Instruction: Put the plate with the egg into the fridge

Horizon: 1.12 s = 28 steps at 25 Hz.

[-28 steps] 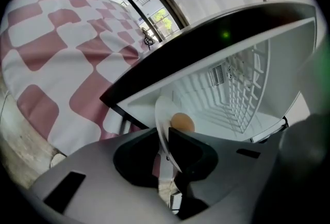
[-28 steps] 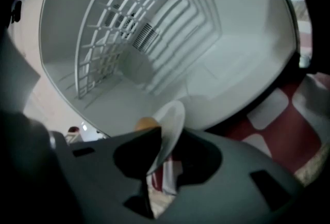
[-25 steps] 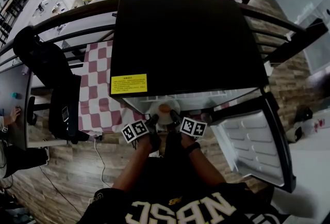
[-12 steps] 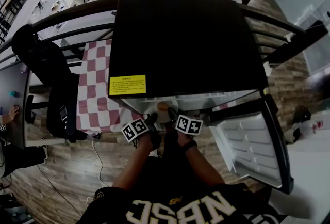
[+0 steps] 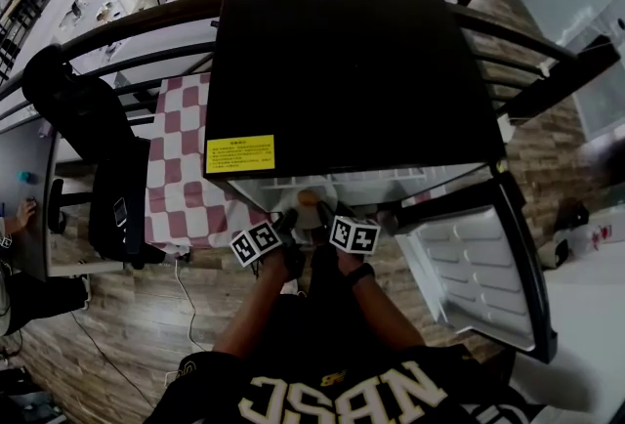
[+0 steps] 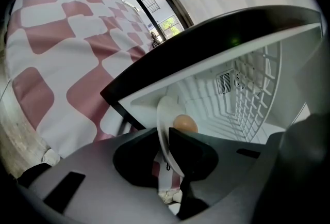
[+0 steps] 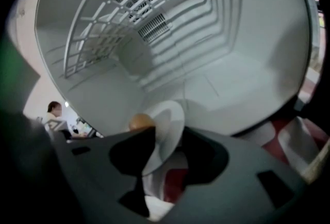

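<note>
The white plate (image 5: 306,191) with the brown egg (image 5: 309,200) is at the mouth of the small black fridge (image 5: 352,70). The fridge's door (image 5: 479,261) hangs open to the right. From above, the fridge's top hides most of the inside, and only the near part of the plate peeks out.

The left gripper (image 6: 166,141) pinches the plate's rim tight between its jaws. The right gripper (image 7: 166,138) has the rim between its jaws too, but they have just been opening — one jaw now stands off the plate.

The jaws cover the plate's near edge, so I cannot tell if it rests on the fridge floor. A wire shelf (image 7: 118,16) sits higher up inside. A red-and-white checked cloth (image 5: 181,173) lies left of the fridge.
</note>
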Motion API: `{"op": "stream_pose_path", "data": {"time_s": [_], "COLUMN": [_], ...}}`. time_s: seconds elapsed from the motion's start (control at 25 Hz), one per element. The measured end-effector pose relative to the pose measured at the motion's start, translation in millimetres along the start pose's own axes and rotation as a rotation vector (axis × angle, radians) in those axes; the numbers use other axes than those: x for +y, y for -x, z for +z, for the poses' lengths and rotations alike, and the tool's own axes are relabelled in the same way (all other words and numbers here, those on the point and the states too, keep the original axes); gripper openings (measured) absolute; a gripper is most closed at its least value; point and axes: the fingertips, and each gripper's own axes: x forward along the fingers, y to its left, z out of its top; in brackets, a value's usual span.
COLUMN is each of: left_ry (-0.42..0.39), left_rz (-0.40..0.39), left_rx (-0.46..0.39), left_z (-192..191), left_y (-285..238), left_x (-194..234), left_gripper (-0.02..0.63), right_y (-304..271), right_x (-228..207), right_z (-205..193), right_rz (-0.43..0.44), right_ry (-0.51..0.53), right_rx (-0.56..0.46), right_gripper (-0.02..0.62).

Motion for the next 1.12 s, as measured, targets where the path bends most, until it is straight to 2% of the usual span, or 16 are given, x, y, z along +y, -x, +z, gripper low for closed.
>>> {"op": "stream_pose_path", "data": {"time_s": [0.36, 0.64, 0.88, 1.0, 1.12], "left_ry": [0.003, 0.000, -0.006, 0.000, 0.003], "left_rz": [-0.034, -0.043, -0.050, -0.051, -0.048], "left_rx": [0.018, 0.040, 0.083, 0.084, 0.085], "left_z": [-3.3, -9.3, -19.1, -20.5, -20.9], "left_y": [3.4, 4.7, 5.2, 4.7, 5.2], "left_x": [-2.7, -1.9, -0.4, 1.4, 3.1], "left_gripper": [0.079, 0.094, 0.147, 0.150, 0.150], "right_y": [7.6, 17.8, 37.9, 49.9, 60.9], "right_x": [-3.6, -15.9, -15.8, -9.6, -5.5], "right_z": [-6.1, -10.0, -10.9, -14.2, -26.7], "right_rz": [-0.031, -0.046, -0.005, 0.029, 0.052], "right_ry": [0.051, 0.026, 0.067, 0.116, 0.109], "right_rx": [0.007, -0.006, -0.066, -0.089, -0.095], "right_gripper": [0.212, 0.233, 0.233, 0.233, 0.233]}}
